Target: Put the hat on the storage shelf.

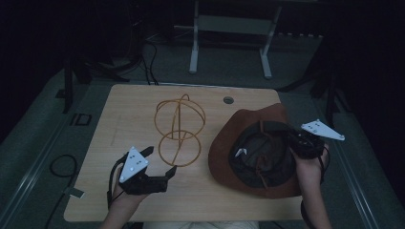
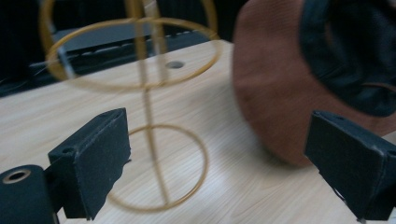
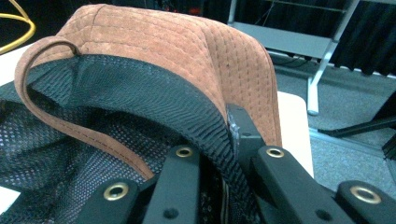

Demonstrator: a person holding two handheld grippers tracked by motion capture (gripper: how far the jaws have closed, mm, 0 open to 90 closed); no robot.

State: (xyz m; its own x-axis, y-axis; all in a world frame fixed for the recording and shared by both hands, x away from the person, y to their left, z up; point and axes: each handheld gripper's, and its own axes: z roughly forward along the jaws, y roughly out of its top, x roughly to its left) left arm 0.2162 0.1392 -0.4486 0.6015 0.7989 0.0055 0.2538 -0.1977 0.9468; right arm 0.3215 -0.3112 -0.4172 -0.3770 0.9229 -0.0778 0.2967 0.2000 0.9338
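A brown suede hat (image 1: 222,155) with a dark mesh lining lies crown-down on the right of the wooden table (image 1: 129,102). My right gripper (image 1: 292,143) is shut on its right edge; in the right gripper view the jaws pinch the lining band and suede (image 3: 187,42) between them (image 3: 229,135), and a brown strap (image 3: 51,121) loops across the inside. A gold wire hat stand (image 1: 180,129) stands at the table's middle. My left gripper (image 1: 161,160) hovers open near its base ring, holding nothing. From the left gripper (image 2: 219,158), the stand (image 2: 149,116) is ahead and the hat (image 2: 271,93) to the right.
A round cable hole (image 1: 228,100) sits in the table's far edge. A grey metal frame (image 1: 229,43) stands on the floor behind the table. Cables (image 1: 62,164) lie on the floor to the left. Bare tabletop lies left of the stand.
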